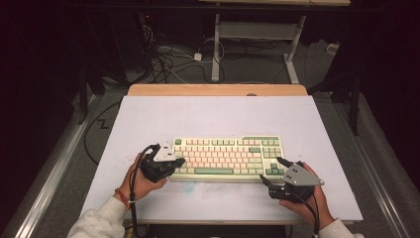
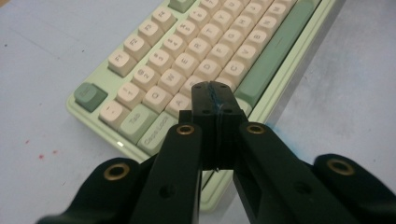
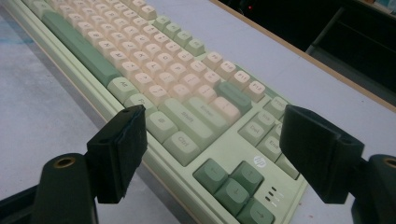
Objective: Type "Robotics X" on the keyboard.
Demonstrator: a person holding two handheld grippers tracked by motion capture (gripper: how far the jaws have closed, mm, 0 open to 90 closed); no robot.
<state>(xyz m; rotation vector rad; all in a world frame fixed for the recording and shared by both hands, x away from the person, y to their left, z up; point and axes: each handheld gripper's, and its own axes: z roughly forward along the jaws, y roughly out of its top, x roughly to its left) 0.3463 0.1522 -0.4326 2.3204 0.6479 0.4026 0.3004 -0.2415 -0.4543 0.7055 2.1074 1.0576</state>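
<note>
Dark room w/ cables on the floor beyond; in the high view a pale table point(image 1: 148, 119) carries a green-and-cream keyboard point(image 1: 225, 157) at centre-near, w/ the left gripper point(image 1: 179, 161) at its left end and the right gripper point(image 1: 280, 159) at its right end, forearms coming in low from the near edge. Left gripper view: jaws clenched together on nothing, tips poised over the A/S keys point(image 2: 180, 103), so press straight down w/ the closed tip, one key only. Right gripper view: jaws spread wide, released, hovering tilted over the arrow keys point(image 3: 233, 184) at the keyboard's right near corner; best kept off the keys.
</note>
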